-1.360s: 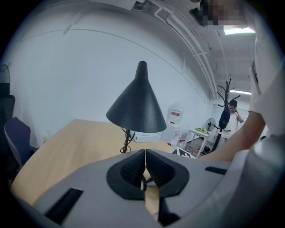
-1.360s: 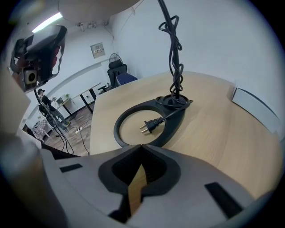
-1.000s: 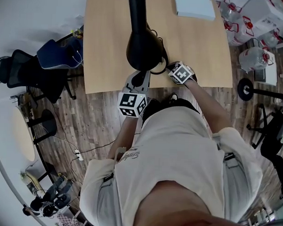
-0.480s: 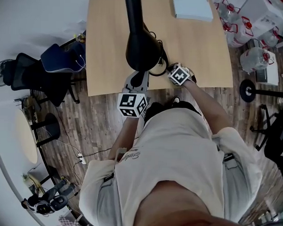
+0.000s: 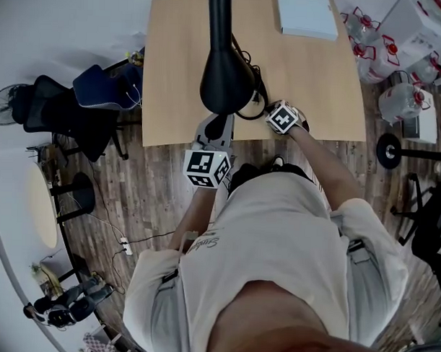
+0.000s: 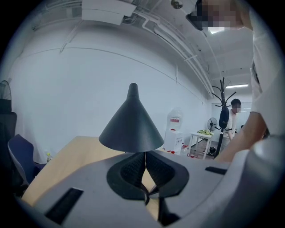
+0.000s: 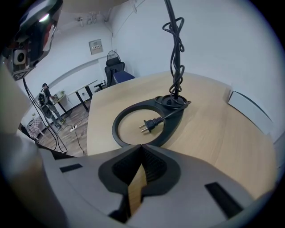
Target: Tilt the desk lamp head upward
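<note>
Head view: the lamp head (image 5: 227,82), a dark cone, hangs over the near edge of the desk (image 5: 317,88), at the end of a black lamp arm (image 5: 219,20) that comes in from the far edge. The left gripper (image 5: 216,124) reaches up from the near edge, its tips right below the cone. The right gripper (image 5: 272,112) lies low at the near edge, further towards the right corner. A flat pale pad (image 5: 305,14) sits by the far right corner, well apart from both.

Left gripper view: the jaws are pressed together with nothing between them. The wide rim of the cone stands just above and beyond the tips; whether they touch it I cannot tell.

Right gripper view: these jaws are also together and empty, showing only bare wood through the slit lower down. Just ahead lies the lamp's ring-shaped base (image 7: 173,116); a plug (image 7: 150,125) rests inside the ring, and the cord (image 7: 176,49) is wound up the stem.

Handling, as a guess: the cone looks like a thin, smooth, light shell, and its sloping side would slip out of a pinch. The rim is the better place, either nipped at its edge or pushed up from beneath with closed tips. The joint is probably stiff and the open ring base rather light, so the base may lift or slide unless the right gripper presses it down.
</note>
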Tool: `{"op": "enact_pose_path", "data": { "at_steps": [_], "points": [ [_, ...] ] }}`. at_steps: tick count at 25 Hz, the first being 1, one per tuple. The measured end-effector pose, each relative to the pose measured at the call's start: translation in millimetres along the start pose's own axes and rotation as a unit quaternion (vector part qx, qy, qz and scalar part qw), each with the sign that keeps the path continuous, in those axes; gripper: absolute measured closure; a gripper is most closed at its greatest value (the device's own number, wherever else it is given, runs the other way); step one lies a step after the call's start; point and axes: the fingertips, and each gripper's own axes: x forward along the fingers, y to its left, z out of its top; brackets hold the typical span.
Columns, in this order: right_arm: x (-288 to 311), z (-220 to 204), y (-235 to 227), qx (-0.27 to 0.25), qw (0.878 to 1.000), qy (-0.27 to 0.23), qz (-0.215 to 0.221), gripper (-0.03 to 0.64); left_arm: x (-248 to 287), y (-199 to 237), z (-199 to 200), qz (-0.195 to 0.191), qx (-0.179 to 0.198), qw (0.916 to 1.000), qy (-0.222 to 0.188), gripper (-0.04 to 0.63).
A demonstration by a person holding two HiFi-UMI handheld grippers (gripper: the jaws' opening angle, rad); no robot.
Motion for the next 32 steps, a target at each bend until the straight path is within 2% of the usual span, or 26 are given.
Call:
{"op": "enact_pose_path", "data": {
  "at_steps": [9,17,24,32],
  "points": [
    [-0.5,2.6,0.4,-0.003,1.000,0.000,-0.011,0.620,-23.3,-9.4,24.9,-0.010,0.011,0.9997,-0.019,0.580],
    [3.2,-4.0,1.1,0.002,1.000,0.022,-0.020,0.621,-52.8,-16.9,65.8,-0.023,0.035,0.9980,-0.049,0.580],
    [1.7,-0.8,2.1,-0.026,0.998,0.030,-0.039,0.621,-65.5,-22.4,94.5,-0.042,0.031,0.9980,-0.035,0.580],
    [4.1,0.7,2.1,-0.002,0.999,0.026,-0.043,0.621,-77.4,-13.1,138.7,-0.053,0.000,0.9959,-0.073,0.580]
  ]
}}
